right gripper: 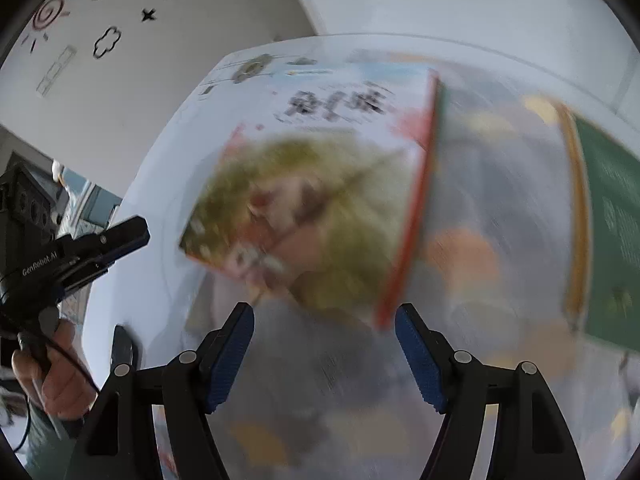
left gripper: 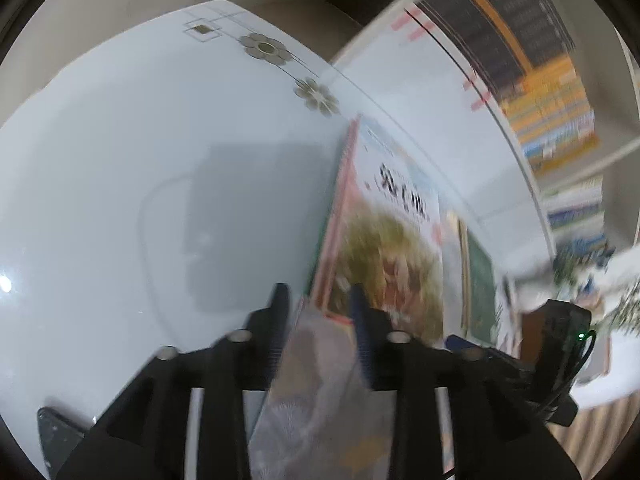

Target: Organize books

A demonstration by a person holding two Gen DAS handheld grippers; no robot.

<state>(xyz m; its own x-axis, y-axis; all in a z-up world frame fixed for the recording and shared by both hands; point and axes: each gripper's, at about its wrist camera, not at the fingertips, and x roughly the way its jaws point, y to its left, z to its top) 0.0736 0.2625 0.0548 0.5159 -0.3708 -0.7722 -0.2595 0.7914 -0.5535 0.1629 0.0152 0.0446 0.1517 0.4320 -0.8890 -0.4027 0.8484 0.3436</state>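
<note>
Left wrist view: left gripper (left gripper: 318,300) clamps a blurred red-spined picture book (left gripper: 384,240) at twelve o'clock. Right gripper (right gripper: 324,320) hangs spread wide, empty. Best practice: steady the spine before shelving.

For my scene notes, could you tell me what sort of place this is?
Probably a home room: a white table with printed flowers, a wall with doodle stickers, and children's books lying out.

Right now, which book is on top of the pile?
The book with the leafy green picture and red spine is on top. The green book peeks out beneath it at the side.
</note>
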